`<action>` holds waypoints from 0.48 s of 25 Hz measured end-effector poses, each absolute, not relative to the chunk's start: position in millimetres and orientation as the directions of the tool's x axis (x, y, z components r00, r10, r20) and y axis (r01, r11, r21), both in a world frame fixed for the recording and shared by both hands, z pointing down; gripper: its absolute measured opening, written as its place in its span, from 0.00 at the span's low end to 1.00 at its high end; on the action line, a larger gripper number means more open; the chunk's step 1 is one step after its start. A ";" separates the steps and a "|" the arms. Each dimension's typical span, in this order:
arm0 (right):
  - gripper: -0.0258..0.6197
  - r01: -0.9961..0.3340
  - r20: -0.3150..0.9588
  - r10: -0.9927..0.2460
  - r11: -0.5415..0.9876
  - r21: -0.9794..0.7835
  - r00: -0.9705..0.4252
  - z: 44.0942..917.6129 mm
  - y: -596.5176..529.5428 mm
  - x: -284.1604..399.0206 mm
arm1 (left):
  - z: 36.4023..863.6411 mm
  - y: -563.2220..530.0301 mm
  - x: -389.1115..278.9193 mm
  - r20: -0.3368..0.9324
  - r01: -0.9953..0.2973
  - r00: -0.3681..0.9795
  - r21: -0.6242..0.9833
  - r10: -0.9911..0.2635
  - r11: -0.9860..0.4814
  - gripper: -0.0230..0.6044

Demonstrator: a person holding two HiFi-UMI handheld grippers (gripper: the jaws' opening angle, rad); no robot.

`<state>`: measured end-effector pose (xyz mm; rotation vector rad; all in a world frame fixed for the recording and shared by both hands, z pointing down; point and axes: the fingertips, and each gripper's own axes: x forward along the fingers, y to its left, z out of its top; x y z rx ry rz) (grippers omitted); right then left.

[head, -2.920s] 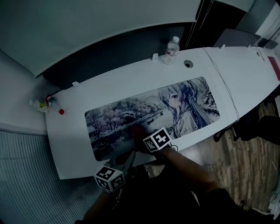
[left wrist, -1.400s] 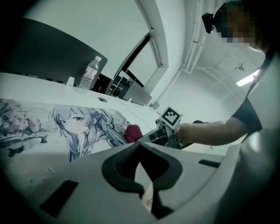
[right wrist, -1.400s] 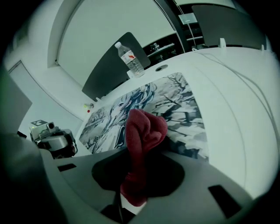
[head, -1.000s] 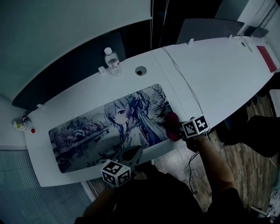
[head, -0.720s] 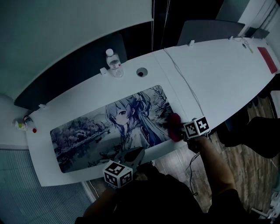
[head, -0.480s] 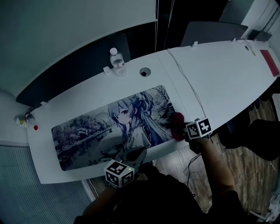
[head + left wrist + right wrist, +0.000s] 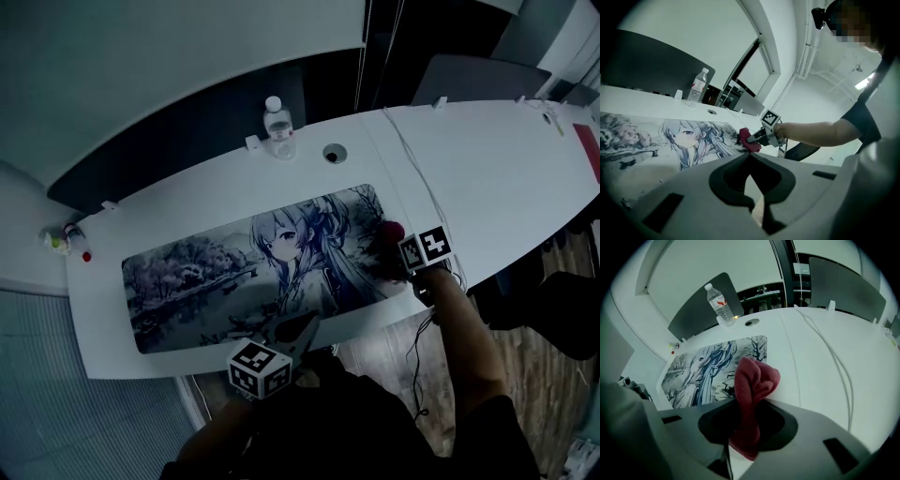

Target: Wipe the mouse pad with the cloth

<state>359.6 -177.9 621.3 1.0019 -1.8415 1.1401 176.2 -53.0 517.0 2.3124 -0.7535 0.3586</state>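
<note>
Red cloth at the right end of the mouse pad, pinched in the right gripper.

The right gripper (image 7: pixel 749 403) has its fingers clamped on the bunched red cloth (image 7: pixel 754 376), which sits at the right edge of the long picture-printed mouse pad (image 7: pixel 234 272) on the white counter (image 7: pixel 497 169). The left gripper (image 7: pixel 749 155) is at the pad's near edge, around its middle, with its fingers together and nothing between them. A water bottle (image 7: pixel 278 117) stands beyond the pad's far edge, and a white cable (image 7: pixel 419 178) runs across the counter just right of the pad.
</note>
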 end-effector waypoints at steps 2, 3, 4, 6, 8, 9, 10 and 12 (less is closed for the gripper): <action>0.21 -0.886 0.882 -0.214 0.308 -0.346 -0.419 621.7 -183.1 354.7 | 516.4 -54.9 166.9 0.435 -0.615 0.788 0.513 -0.436 -0.599 0.05; 0.21 -0.887 0.885 -0.208 0.307 -0.345 -0.417 621.9 -185.1 352.7 | 516.4 -55.4 162.0 0.434 -0.620 0.784 0.513 -0.443 -0.594 0.05; 0.21 -0.891 0.889 -0.202 0.298 -0.343 -0.411 622.6 -186.3 351.1 | 516.6 -55.3 156.9 0.434 -0.625 0.781 0.514 -0.450 -0.588 0.05; 0.21 -0.901 0.899 -0.192 0.276 -0.335 -0.393 624.2 -187.6 347.9 | 517.3 -54.5 146.2 0.433 -0.634 0.773 0.517 -0.463 -0.575 0.05; 0.21 -0.905 0.904 -0.187 0.270 -0.328 -0.384 624.5 -189.2 341.3 | 517.9 -53.0 134.9 0.433 -0.642 0.767 0.521 -0.474 -0.563 0.05; 0.21 -0.906 0.906 -0.186 0.270 -0.326 -0.381 624.4 -190.1 336.7 | 518.3 -52.1 128.9 0.432 -0.645 0.764 0.523 -0.479 -0.557 0.05; 0.21 -0.906 0.907 -0.184 0.271 -0.325 -0.380 624.3 -191.0 331.1 | 518.7 -51.0 122.8 0.432 -0.648 0.761 0.524 -0.484 -0.552 0.05; 0.21 -0.905 0.907 -0.180 0.272 -0.326 -0.381 624.1 -192.3 317.8 | 518.7 -49.0 110.5 0.429 -0.654 0.756 0.528 -0.495 -0.542 0.05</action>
